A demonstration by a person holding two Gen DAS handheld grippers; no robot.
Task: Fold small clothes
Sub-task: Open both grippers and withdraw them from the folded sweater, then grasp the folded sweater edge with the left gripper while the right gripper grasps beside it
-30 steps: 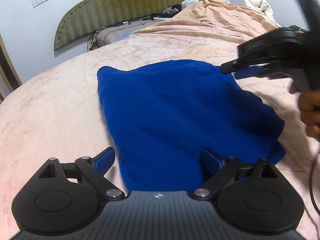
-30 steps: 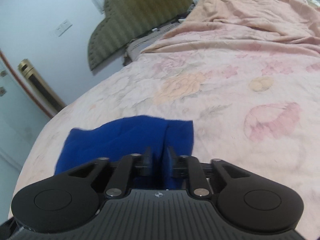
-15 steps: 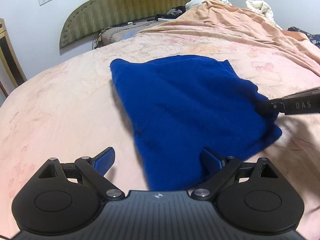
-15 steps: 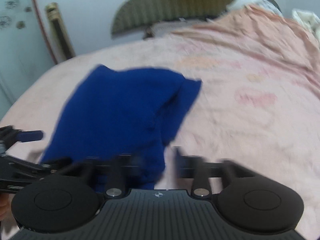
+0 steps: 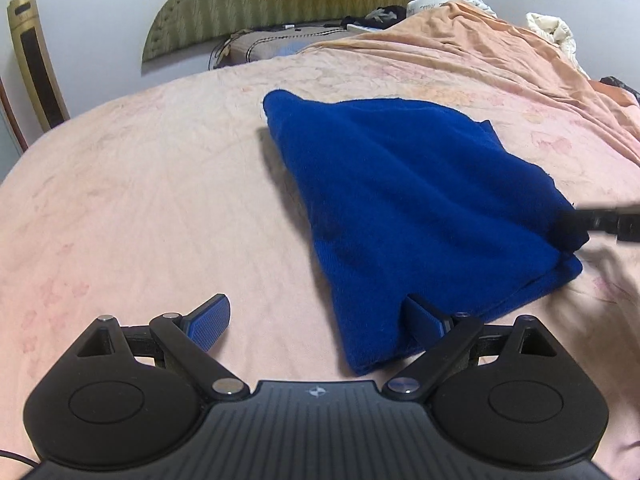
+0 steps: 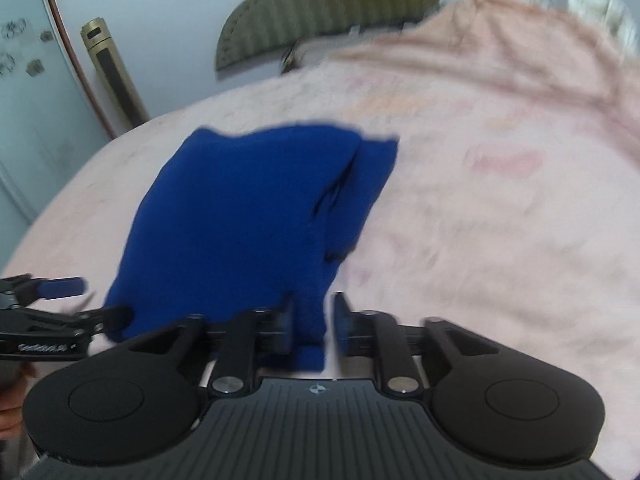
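A folded blue garment [image 5: 400, 184] lies flat on the pink bed sheet [image 5: 140, 180]. My left gripper [image 5: 316, 316] stands open and wide at its near corner, with the right-hand finger [image 5: 424, 316] over the cloth and the other over bare sheet. The right wrist view is blurred. There, my right gripper [image 6: 314, 320] has a hanging fold of the garment [image 6: 240, 216] between its jaws. The jaws are opening, and a gap shows beside one pad. The left gripper [image 6: 90, 300] is also seen at the garment's left corner.
A padded green headboard [image 5: 288, 4] and a pillow stand at the far end of the bed. A crumpled peach duvet [image 5: 500, 48] lies far right. A tall gold tower appliance [image 5: 36, 60] stands by the wall on the left.
The right gripper swung from the garment's far corner round to its right edge. The left gripper slid left, so the garment now sits further right in its view.
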